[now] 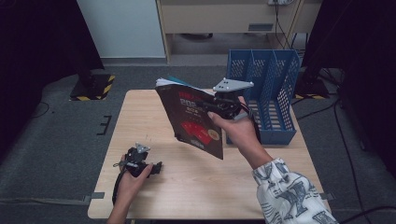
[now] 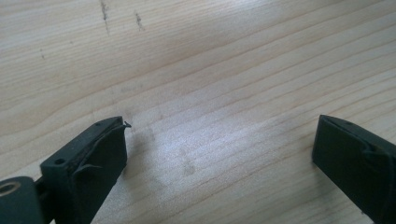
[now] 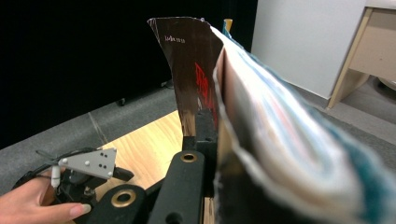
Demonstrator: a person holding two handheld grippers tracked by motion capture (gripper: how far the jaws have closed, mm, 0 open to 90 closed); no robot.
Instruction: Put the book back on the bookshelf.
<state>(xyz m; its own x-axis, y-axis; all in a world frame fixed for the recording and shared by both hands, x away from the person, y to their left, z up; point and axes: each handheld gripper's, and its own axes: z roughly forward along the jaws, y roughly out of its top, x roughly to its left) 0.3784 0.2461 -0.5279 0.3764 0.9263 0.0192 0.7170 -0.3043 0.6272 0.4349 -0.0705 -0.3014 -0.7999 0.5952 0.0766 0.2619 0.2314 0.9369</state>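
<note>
The right gripper [image 1: 212,103] was up over the middle of the wooden table [image 1: 154,116], its jaws clamped hard on a stack of books [image 1: 191,119], and there it hung, clear of the tabletop. The front book showed a dark glossy cover with red print, tilted so its lower corner dipped toward the person's side while its top edge leaned away. In the right gripper view the near black jaw pressed flat against that dark cover low down, and the stack [image 3: 261,140] rose well above the jaw, its fanned page edges and a teal cover bulging on the far side; the other jaw was hidden behind the pages. So the books sat pinched between the two jaws near one edge, most of their bulk sticking out beyond the fingertips. Just beside the right hand stood the blue file rack [image 1: 275,88] at the table's far right, its slots facing up. Down at the near left, the left gripper [image 1: 156,167] lay low over the table, and the left gripper view showed its two jaws spread wide, nothing but bare wood grain [image 2: 210,70] between them
</note>
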